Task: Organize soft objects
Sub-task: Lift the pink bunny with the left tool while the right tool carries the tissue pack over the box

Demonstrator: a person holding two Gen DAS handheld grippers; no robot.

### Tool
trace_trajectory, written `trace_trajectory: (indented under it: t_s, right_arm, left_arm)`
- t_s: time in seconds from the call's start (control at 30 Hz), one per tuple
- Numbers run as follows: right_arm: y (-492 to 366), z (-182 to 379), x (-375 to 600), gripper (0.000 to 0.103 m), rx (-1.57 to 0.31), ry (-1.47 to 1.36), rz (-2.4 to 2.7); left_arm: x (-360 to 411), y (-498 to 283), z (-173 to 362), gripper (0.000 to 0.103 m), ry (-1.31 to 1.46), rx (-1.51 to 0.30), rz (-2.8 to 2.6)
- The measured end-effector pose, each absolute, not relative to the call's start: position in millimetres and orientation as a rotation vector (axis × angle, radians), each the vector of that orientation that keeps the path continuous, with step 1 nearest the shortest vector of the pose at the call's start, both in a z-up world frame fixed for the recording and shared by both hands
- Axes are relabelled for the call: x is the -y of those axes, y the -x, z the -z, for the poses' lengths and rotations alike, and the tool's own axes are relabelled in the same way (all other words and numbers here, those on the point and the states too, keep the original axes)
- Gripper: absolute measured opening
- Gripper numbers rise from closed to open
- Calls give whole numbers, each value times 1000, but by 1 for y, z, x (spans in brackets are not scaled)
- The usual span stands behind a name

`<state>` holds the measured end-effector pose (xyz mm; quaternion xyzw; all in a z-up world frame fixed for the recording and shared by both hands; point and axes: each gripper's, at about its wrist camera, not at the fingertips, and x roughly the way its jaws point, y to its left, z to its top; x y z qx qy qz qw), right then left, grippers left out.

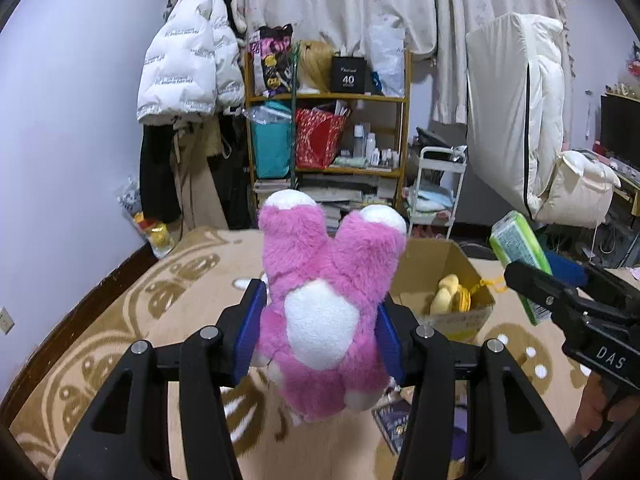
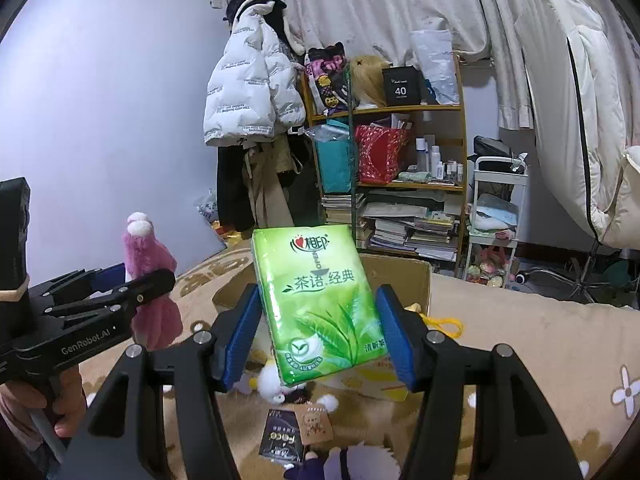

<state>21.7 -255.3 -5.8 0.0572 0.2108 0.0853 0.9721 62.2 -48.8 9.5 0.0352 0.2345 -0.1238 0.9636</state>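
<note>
Both grippers loaded, box ahead

The left gripper [image 1: 318,332] clamps the pink plush [image 1: 326,308] upside down; the right gripper [image 2: 316,330] pinches the green tissue pack [image 2: 316,304] (long axis upright), nearer the cardboard box [image 2: 420,280] just beyond.

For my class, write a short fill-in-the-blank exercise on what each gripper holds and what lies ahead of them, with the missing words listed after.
1. The left gripper is shut on a plush toy whose fur is white and ____.
2. The right gripper is shut on a tissue pack coloured ____.
3. The cardboard box ahead stands on the ____.
4. The soft things already in that box are ____ in colour.

Missing words: pink; green; carpet; yellow
</note>
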Motion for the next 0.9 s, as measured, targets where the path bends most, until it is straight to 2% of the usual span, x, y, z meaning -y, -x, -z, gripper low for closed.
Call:
trace_trajectory:
  t_s: [0.53, 0.9]
  right_arm:
    - [-68, 18, 271, 62, -416, -131, -138]
    - [-94, 38, 288, 62, -467, -180, -118]
  left_arm:
    - [69, -111, 0, 50, -112, -430, 263]
    - [80, -137, 14, 51, -106, -488, 291]
